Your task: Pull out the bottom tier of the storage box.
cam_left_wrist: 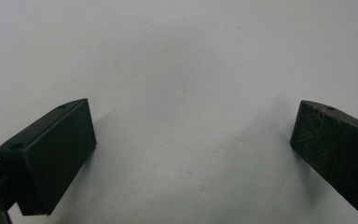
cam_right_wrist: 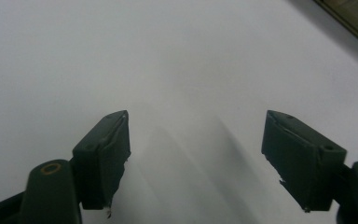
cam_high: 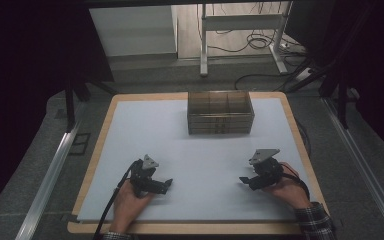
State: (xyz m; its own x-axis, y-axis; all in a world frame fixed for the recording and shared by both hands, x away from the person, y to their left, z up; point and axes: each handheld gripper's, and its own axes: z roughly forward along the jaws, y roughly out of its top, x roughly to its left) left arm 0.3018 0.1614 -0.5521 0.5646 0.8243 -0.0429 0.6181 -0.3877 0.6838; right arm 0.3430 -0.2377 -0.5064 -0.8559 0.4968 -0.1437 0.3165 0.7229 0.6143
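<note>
A hand holds my left gripper (cam_high: 168, 184) low over the white table mat (cam_high: 195, 150) at the front left, pointing right. Its jaws stand wide apart with bare mat between them (cam_left_wrist: 193, 116). Another hand holds my right gripper (cam_high: 243, 180) at the front right, pointing left toward the other. It is open too, with nothing between its fingers (cam_right_wrist: 196, 121). A brown see-through box (cam_high: 220, 112) with several compartments sits at the back middle of the mat, well away from both grippers.
The mat lies on a wooden tabletop (cam_high: 96, 155). Metal rails (cam_high: 50, 175) run along both sides of the table. A white desk frame (cam_high: 240, 30) and cables (cam_high: 260, 42) stand on the floor beyond. A brown edge (cam_right_wrist: 349, 18) shows top right in the right gripper view.
</note>
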